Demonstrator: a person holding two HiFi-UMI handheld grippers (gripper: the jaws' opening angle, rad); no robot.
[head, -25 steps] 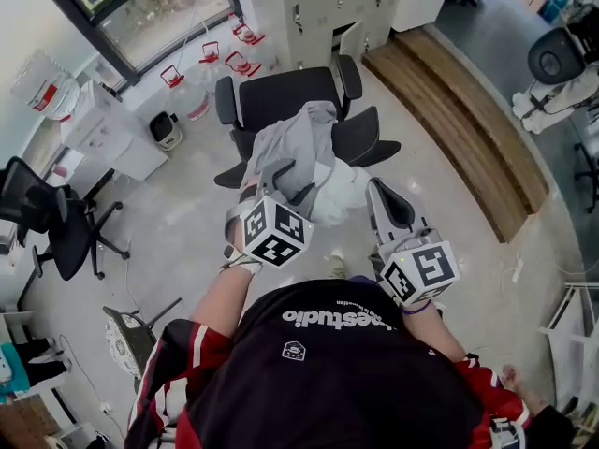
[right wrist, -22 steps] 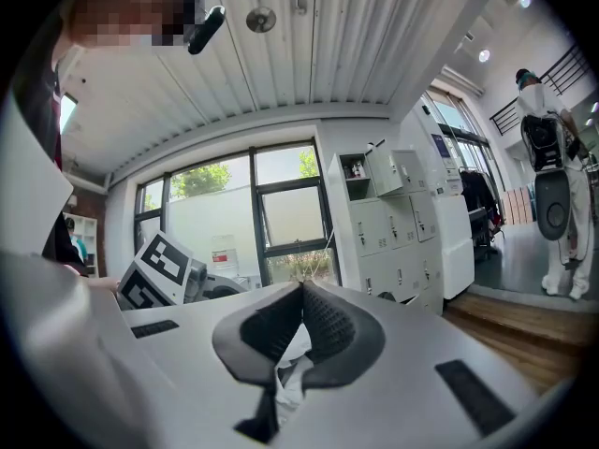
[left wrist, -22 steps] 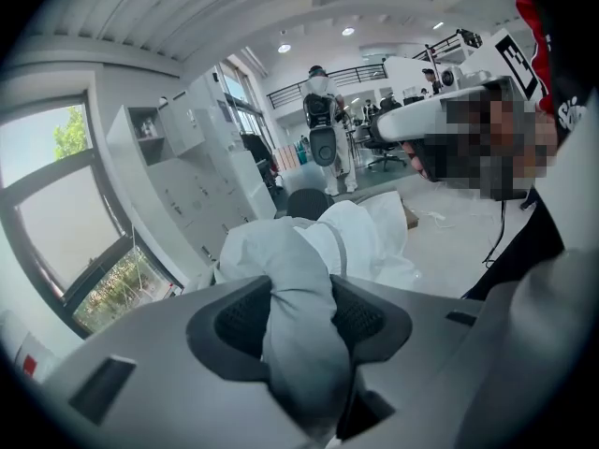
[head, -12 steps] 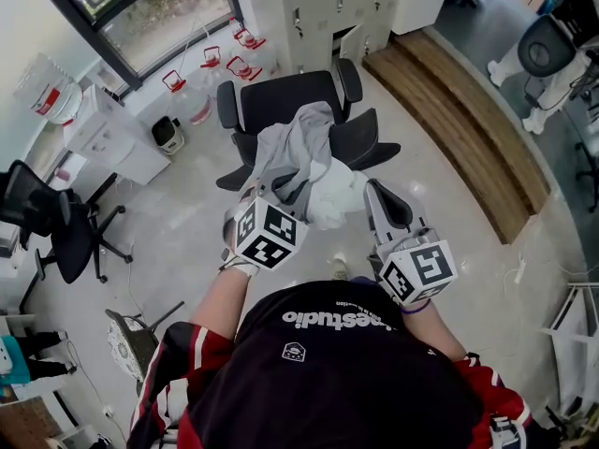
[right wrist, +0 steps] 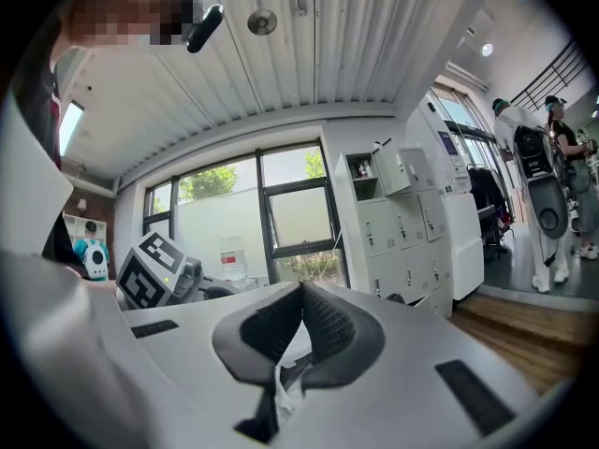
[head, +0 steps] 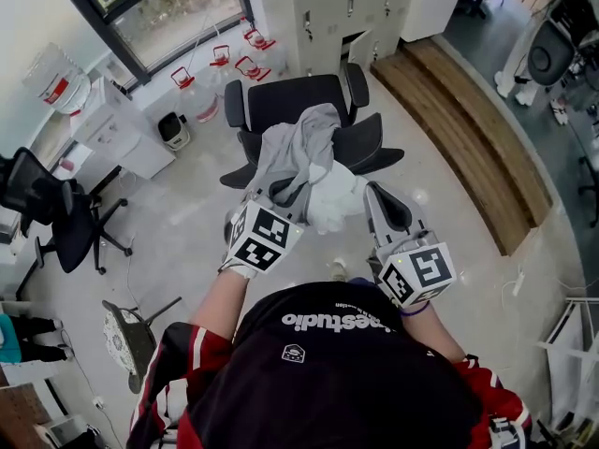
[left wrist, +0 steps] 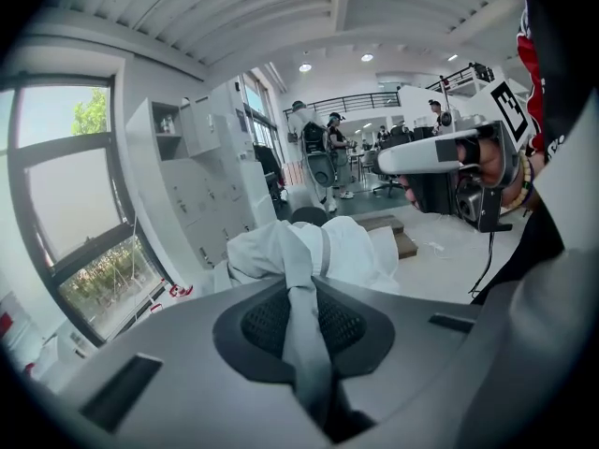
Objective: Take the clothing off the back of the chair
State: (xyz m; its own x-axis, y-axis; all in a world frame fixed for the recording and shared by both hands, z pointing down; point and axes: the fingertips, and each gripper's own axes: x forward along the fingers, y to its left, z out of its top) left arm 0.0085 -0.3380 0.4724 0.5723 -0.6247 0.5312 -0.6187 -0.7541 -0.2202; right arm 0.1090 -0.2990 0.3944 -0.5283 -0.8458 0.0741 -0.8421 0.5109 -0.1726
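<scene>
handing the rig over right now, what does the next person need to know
Left gripper: jaws closing on a grey strip of the clothing, with the fabric pinched between them.
Right gripper: jaws together, with a bit of white fabric showing between them.
Clothing: draped over the chair back, both grippers at its near side.
Done: a hold on the fabric.
Left to do: lift the clothing clear of the chair back.

Grey clothing (head: pixel 296 152) drapes over the back of the black chair (head: pixel 290 101) on the pale floor (head: pixel 178 223).
</scene>
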